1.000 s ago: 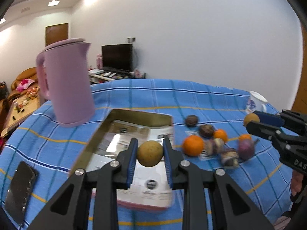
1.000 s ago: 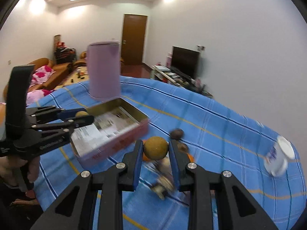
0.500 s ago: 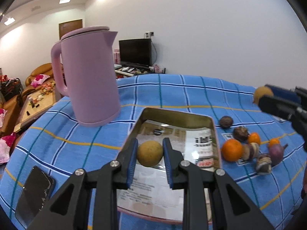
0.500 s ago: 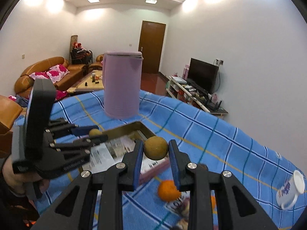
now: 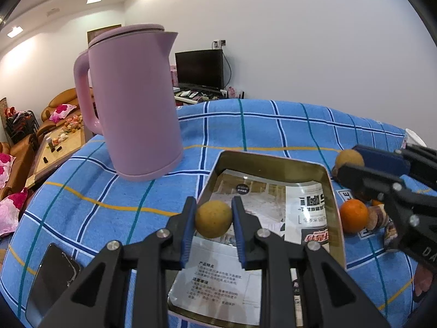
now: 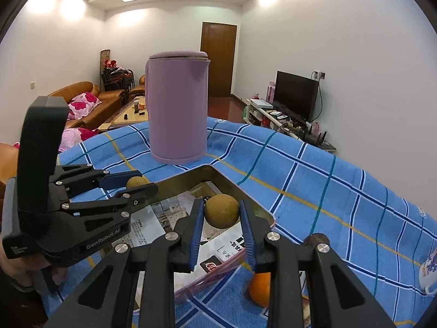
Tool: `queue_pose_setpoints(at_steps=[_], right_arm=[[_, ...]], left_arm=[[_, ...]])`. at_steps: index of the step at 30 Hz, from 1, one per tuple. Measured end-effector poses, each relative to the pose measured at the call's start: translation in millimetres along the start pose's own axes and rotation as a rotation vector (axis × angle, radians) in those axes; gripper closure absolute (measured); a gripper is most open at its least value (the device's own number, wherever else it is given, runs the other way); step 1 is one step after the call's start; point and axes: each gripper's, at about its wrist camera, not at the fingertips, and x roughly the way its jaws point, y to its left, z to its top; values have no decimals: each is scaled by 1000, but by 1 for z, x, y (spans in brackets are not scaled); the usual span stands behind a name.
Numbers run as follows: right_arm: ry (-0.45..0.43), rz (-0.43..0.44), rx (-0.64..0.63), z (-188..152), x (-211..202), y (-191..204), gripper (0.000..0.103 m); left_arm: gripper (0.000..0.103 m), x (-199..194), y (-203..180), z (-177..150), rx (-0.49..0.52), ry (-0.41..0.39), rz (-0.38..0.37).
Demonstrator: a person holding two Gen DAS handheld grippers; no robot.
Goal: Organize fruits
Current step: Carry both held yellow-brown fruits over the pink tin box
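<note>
1. We have the left claw (image 5: 213, 220) pinching a round yellow-brown fruit (image 5: 213, 218) over the near-left part of the shallow gold metal tin (image 5: 275, 161) lined with printed paper; the fruit looks clear of the liner.
2. Right claw (image 6: 221, 214) pinching a second round brownish fruit (image 6: 221, 211), over the tin's corner (image 6: 210, 168) nearest the tall pink plastic kettle (image 6: 177, 109).
3. We judge the step is placing both in the tin. Lower each until fruit nearly touches paper before spreading the pads; round fruit will likely roll if dropped.
4. Keep the two claws apart so fingers don't clash; they're near each other above the tin.
5. Stay inside the rim; avoid clipping the tin's wall on the way down.
6. Left claw is close to the kettle side, so don't swing wide and bump it.
7. Remaining: bright orange round fruit (image 5: 353, 216) and small dark fruits beside the tin on the blue checked cloth over the desk (image 5: 245, 125).
</note>
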Motion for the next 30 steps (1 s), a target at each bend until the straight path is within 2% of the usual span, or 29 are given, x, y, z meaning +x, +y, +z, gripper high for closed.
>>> queue_pose_setpoints(at_steps=[11, 20, 30], right_arm=[[45, 27, 24, -9, 22, 2, 74], [40, 48, 51, -16, 27, 4, 74], [44, 29, 13, -22, 29, 8, 74]], left_arm=[[76, 8, -3, -1, 20, 20, -3], [76, 16, -5, -4, 23, 40, -3], [76, 23, -7, -11, 29, 66, 11]])
